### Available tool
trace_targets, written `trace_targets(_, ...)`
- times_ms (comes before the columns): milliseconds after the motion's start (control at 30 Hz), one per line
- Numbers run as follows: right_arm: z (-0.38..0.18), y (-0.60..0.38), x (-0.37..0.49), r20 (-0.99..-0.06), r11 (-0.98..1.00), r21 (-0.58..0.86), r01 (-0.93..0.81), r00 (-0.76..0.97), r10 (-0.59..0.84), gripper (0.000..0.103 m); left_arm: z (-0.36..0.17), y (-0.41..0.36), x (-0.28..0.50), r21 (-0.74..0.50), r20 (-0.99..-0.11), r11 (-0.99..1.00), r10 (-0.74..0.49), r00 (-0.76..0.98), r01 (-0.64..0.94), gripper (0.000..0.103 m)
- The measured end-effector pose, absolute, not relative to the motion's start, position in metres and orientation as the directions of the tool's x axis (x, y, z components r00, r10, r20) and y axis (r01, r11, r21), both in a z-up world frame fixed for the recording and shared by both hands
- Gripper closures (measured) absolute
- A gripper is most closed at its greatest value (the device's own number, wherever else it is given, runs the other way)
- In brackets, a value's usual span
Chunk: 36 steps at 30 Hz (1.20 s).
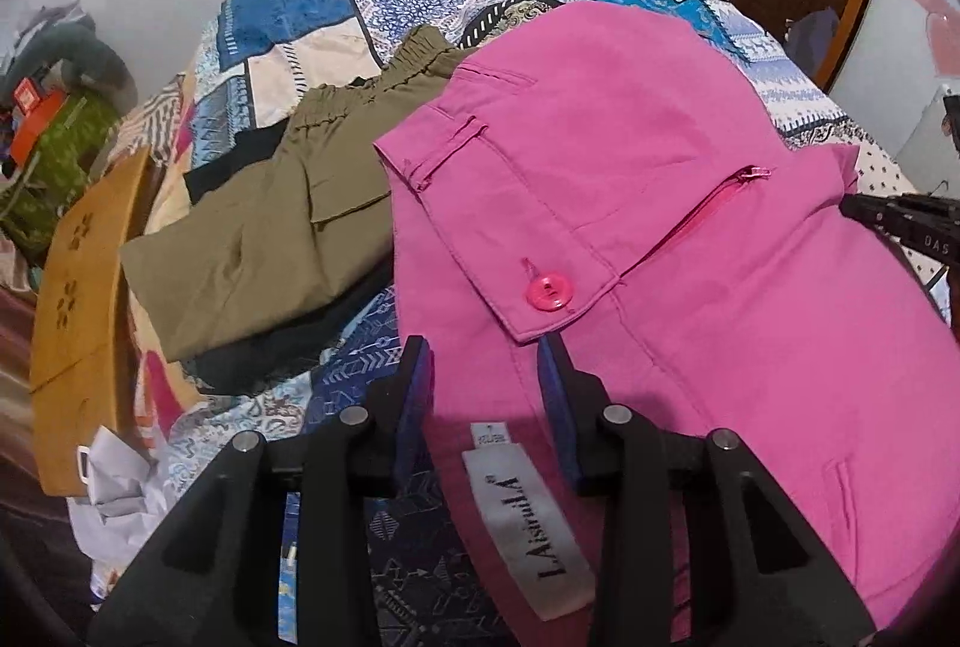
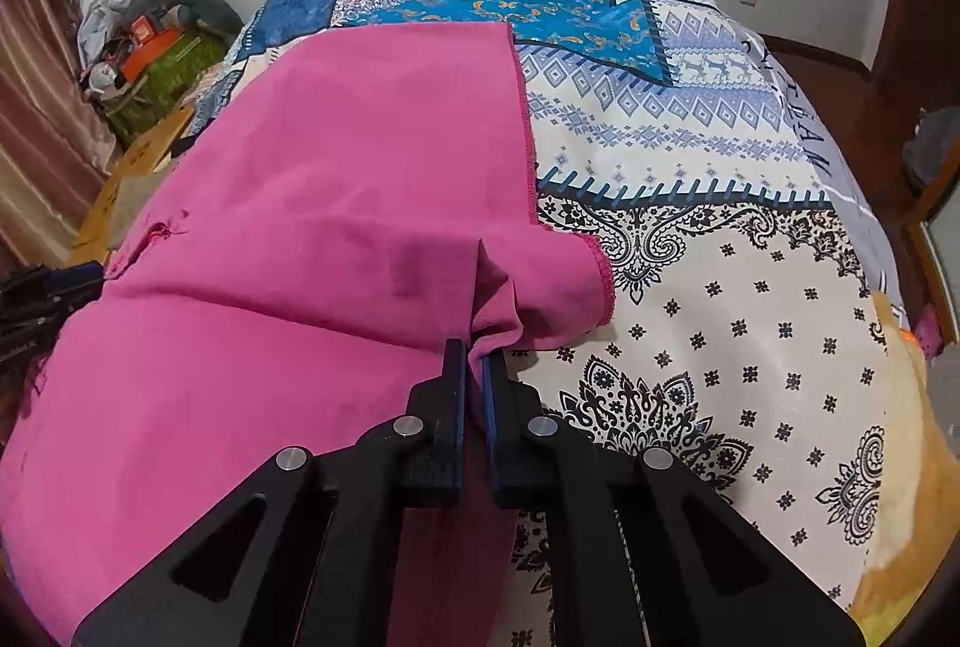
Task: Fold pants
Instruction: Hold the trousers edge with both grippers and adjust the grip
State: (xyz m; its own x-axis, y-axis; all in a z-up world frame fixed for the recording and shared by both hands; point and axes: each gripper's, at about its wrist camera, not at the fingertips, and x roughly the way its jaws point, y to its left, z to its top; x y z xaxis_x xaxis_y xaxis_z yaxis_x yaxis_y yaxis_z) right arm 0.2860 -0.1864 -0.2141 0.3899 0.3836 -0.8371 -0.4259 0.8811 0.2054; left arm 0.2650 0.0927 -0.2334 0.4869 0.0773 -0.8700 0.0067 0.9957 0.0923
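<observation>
1. Left wrist view: the left gripper points steeply down at the waist end of the pink pants, which lie spread on the patterned bedspread.
2. Its blue-padded fingers stand part-way apart with the waistband edge and the white label between them; whether the pads press the cloth I cannot tell.
3. A pink button sits on the flap just ahead of the fingertips, with a zipped pocket beyond it.
4. Folded olive pants lie just beside the pink pair, on the view's left, over a dark garment.
5. The right gripper's black tip shows at the far right edge of this view, at the cloth.
6. Right wrist view: the right gripper tilts steeply down too, its pads pressed together and pinching a ridge of the pink pants near the hem, so that the fabric puckers up at the fingertips.
7. The bedspread lies bare to the right of the leg.
</observation>
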Motion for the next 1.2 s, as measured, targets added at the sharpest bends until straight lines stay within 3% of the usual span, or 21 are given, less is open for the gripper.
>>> trace_targets(100,-0.213,-0.187,0.286,-0.847,0.895,0.164,-0.415,0.405,0.344,0.099,-0.234,0.105,0.262,0.125,-0.882,0.992,0.125,0.455,-0.031,0.064)
trace_targets(233,-0.203,-0.2,0.283,-0.861,0.903,0.139,-0.406,0.402,0.313,0.099,-0.223,0.13,0.247,0.023,-0.889,0.997,0.051,0.455,-0.068,0.067)
trace_targets(433,-0.18,-0.227,0.274,-0.825,0.917,0.176,-0.358,0.455,0.336,0.098,-0.198,0.128,0.255,0.009,-0.854,0.999,0.034,0.52,-0.051,0.067)
trace_targets(500,-0.172,-0.231,0.276,-0.809,0.921,0.175,-0.347,0.482,0.335,0.093,-0.197,0.122,0.267,-0.005,-0.852,0.999,0.017,0.523,-0.042,0.067)
trace_targets(567,-0.165,-0.235,0.28,-0.787,0.926,0.185,-0.33,0.514,0.341,0.071,-0.198,0.118,0.277,-0.021,-0.854,0.999,0.001,0.52,-0.036,0.067)
trace_targets(633,-0.162,-0.237,0.286,-0.762,0.926,0.212,-0.312,0.54,0.356,0.06,-0.202,0.113,0.286,-0.037,-0.859,0.999,-0.015,0.512,-0.032,0.065)
trace_targets(700,-0.162,-0.238,0.292,-0.756,0.925,0.231,-0.301,0.544,0.365,0.06,-0.207,0.11,0.295,-0.053,-0.867,0.998,-0.03,0.497,-0.032,0.061)
trace_targets(867,-0.186,-0.232,0.321,-0.766,0.91,0.321,-0.261,0.494,0.412,0.06,-0.223,0.103,0.309,-0.082,-0.884,0.996,-0.061,0.463,-0.025,0.039)
trace_targets(1000,-0.212,-0.224,0.336,-0.791,0.887,0.399,-0.231,0.403,0.461,0.06,-0.238,0.1,0.315,-0.133,-0.898,0.991,-0.114,0.425,-0.015,0.038)
trace_targets(1200,-0.235,-0.213,0.326,-0.82,0.874,0.395,-0.284,0.321,0.474,0.061,-0.244,0.098,0.318,-0.167,-0.892,0.986,-0.152,0.426,0.004,0.041)
